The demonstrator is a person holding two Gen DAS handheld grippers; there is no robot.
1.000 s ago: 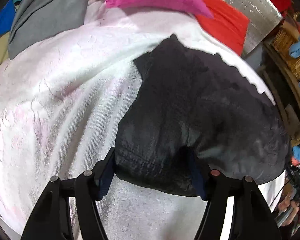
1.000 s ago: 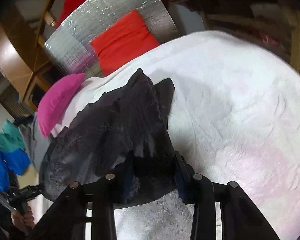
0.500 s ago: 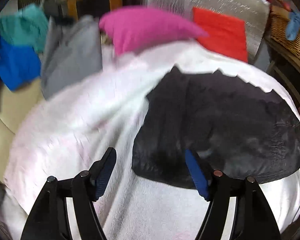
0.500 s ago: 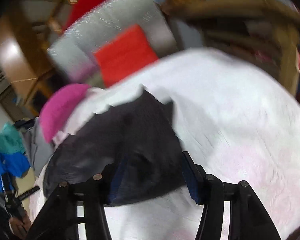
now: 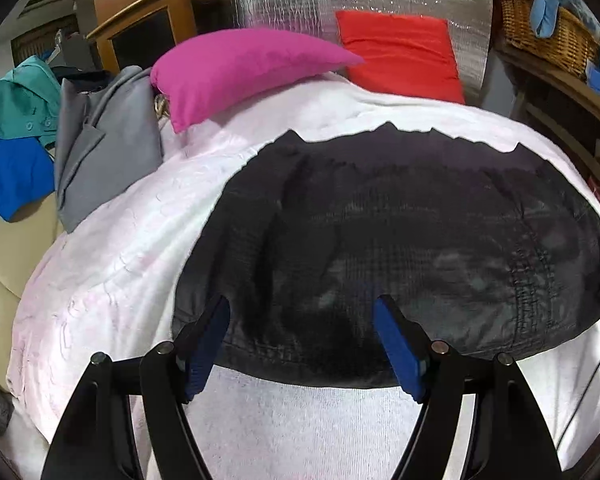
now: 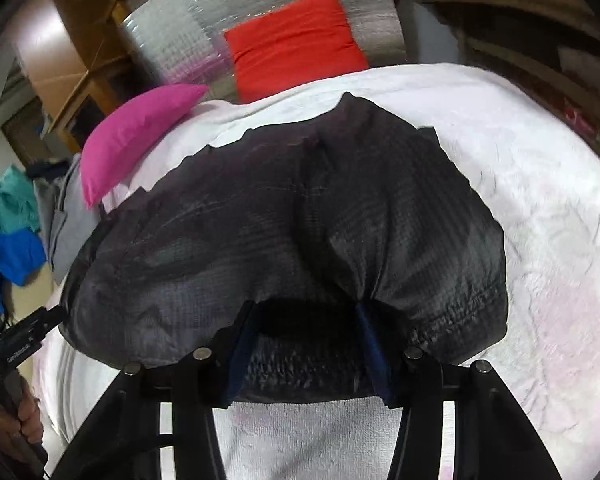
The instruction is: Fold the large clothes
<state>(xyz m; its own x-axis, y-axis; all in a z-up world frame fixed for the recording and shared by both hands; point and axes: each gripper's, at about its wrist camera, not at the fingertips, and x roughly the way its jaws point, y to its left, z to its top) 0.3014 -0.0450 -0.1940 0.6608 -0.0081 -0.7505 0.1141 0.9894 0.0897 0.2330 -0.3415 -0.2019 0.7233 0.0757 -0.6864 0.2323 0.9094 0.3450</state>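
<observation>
A large black quilted garment point(image 5: 400, 232) lies spread across a white bed cover point(image 5: 120, 260). My left gripper point(image 5: 300, 340) hovers open over the garment's near hem, its blue pads wide apart and gripping nothing. In the right wrist view the same garment point(image 6: 260, 220) bulges over the tips of my right gripper point(image 6: 306, 344). Its jaws are closing, and the ribbed hem sags between the pads without being pinched. The left gripper point(image 6: 24, 344) and the hand point(image 6: 16, 420) holding it show at the garment's left end.
A pink pillow point(image 5: 240, 68) and a red cushion point(image 5: 400, 52) lie at the bed's far end against silver foil. A grey garment point(image 5: 104, 152) and a teal and blue jacket point(image 5: 12, 132) sit on the left. A wicker basket point(image 5: 548, 28) stands on shelving at the right.
The left gripper let go of the garment's fold and drew back and up. The right jaws widened from their tight pinch. The garment now lies spread wider.
</observation>
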